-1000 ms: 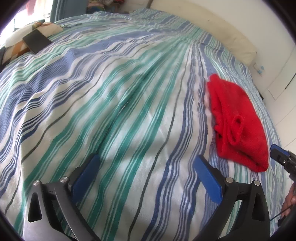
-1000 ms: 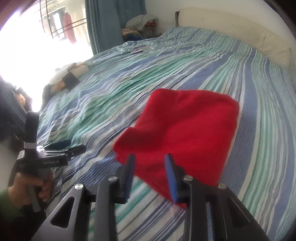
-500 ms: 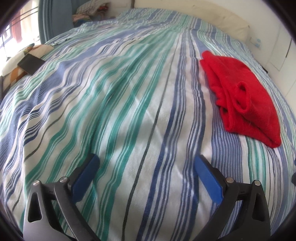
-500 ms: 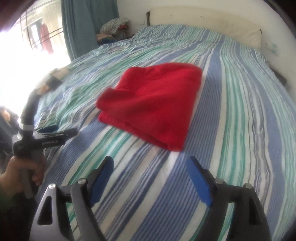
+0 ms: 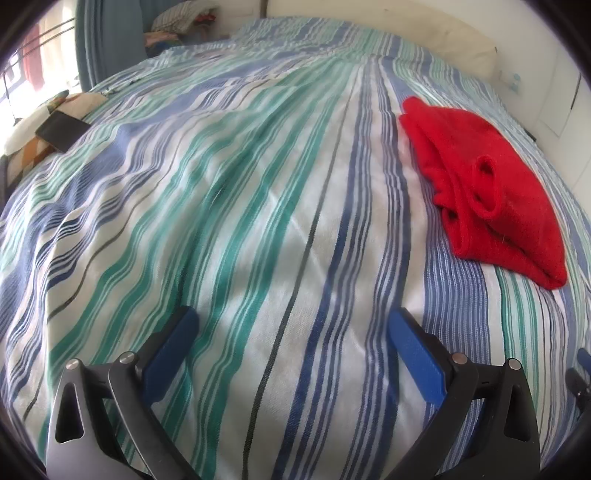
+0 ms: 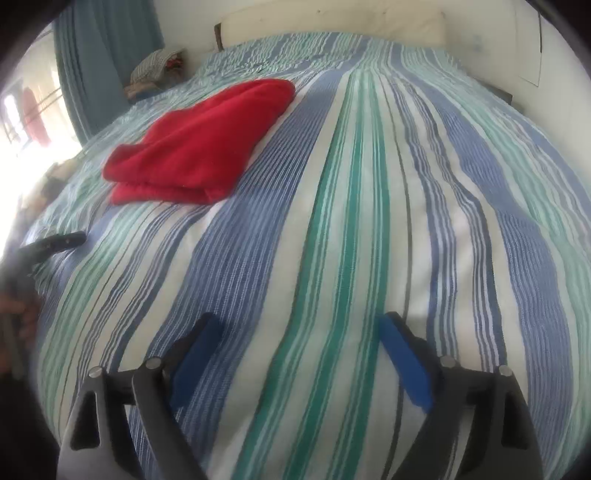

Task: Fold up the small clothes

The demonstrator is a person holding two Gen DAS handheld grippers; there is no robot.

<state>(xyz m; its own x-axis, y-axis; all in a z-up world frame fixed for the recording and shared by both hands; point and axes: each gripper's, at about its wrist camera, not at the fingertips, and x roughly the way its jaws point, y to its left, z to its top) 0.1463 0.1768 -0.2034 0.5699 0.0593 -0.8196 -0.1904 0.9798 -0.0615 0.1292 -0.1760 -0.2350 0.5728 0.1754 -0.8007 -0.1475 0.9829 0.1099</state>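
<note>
A folded red garment [image 5: 491, 184] lies on the striped bedspread [image 5: 258, 206], right of centre in the left wrist view. In the right wrist view the red garment [image 6: 199, 144] lies upper left. My left gripper [image 5: 291, 321] is open and empty, low over the bedspread, well to the left of the garment. My right gripper [image 6: 299, 325] is open and empty over bare bedspread [image 6: 369, 221], back from the garment and to its right. The left gripper's tip [image 6: 55, 242] shows at the left edge of the right wrist view.
A patterned pillow with a dark flat object [image 5: 61, 129] lies at the bed's left edge. A pile of clothes [image 6: 155, 66] and a blue curtain [image 6: 96, 62] stand at the far left corner. A cream headboard [image 6: 332, 22] and white wall lie behind.
My right gripper opened from nearly shut at the garment's near edge, pulled back and swung right. The garment stayed on the bed. The left gripper turned a little; the garment now sits further from it.
</note>
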